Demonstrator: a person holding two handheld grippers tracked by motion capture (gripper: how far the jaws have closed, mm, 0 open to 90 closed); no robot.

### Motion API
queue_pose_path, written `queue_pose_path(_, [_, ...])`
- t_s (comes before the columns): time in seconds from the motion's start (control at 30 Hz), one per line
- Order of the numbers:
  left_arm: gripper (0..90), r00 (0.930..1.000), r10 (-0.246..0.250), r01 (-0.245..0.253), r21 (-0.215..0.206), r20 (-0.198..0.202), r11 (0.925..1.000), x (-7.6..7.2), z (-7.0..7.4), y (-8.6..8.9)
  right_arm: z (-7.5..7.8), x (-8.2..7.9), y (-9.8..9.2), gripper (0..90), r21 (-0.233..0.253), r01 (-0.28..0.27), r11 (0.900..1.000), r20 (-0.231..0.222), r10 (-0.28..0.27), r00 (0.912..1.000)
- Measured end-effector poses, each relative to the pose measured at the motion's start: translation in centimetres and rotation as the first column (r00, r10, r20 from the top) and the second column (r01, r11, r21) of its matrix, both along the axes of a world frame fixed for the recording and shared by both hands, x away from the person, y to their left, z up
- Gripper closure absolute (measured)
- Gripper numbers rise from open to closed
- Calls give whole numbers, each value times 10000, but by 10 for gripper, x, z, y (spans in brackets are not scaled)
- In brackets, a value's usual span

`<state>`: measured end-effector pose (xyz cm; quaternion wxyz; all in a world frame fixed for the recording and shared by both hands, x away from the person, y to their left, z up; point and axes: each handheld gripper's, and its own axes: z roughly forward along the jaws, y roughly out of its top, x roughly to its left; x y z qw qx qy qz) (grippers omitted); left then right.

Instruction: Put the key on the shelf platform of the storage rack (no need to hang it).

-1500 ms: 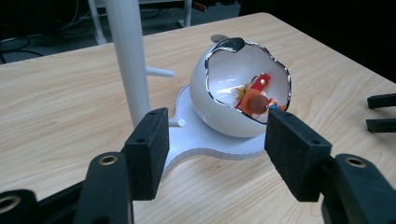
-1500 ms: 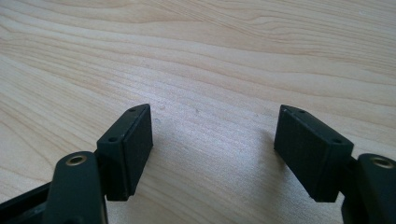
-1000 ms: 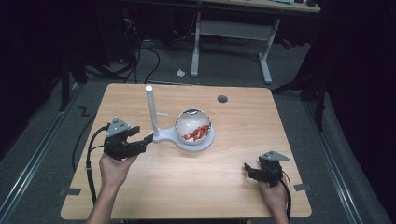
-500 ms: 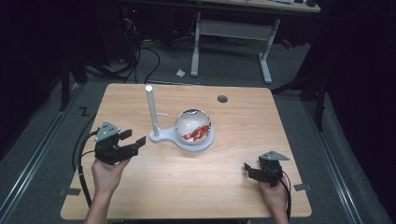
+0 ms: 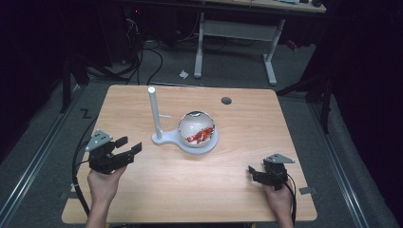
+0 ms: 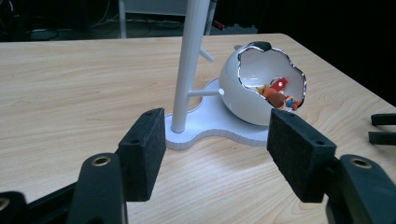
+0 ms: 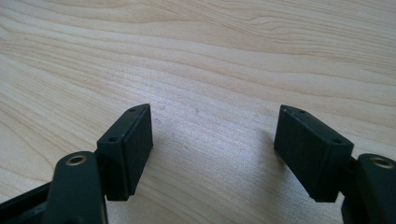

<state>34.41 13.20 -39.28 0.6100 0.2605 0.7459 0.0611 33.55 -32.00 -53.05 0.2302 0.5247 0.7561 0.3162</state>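
A white stand sits mid-table with a tall post and an egg-shaped white bowl holding small red and orange pieces. My left gripper is held at the table's left side, open and empty, its jaws pointing toward the stand. Its black pads frame the post and the bowl. My right gripper rests low near the front right, open, over bare wood; its pads have nothing between them.
The wooden table has a round cable hole near its far edge. Behind it stand a desk frame and floor cables. The right gripper's jaw tips show at the left gripper view's right edge.
My left gripper has drawn back from the stand, moving left and toward the table's front edge. The right gripper has stayed in place.
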Motion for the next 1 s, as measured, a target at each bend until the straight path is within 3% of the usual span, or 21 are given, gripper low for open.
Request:
queue_pose_path(0.2, [379,9998,191,-191,-42,-8,9998,-4,-3,6,0,0,0,283,-3,2,10000,0,-2,10000])
queue_pose_path(0.27, [379,9994,313,-315,-228,-128,9992,-4,-3,6,0,0,0,283,-4,0,10000,0,0,10000])
queue_pose_path(0.4, [378,9996,263,-264,-21,-81,9997,-5,-8,8,0,0,0,283,-5,-3,10000,2,3,10000])
queue_pose_path(0.67, [376,9986,432,-440,-234,-307,9988,-5,-14,9,0,0,0,283,-13,-23,10000,3,23,10000])
queue_pose_path(1.0, [370,9982,446,-447,-19,-402,9990,-5,-24,9,0,0,0,283,-13,-18,10000,-1,18,10000])
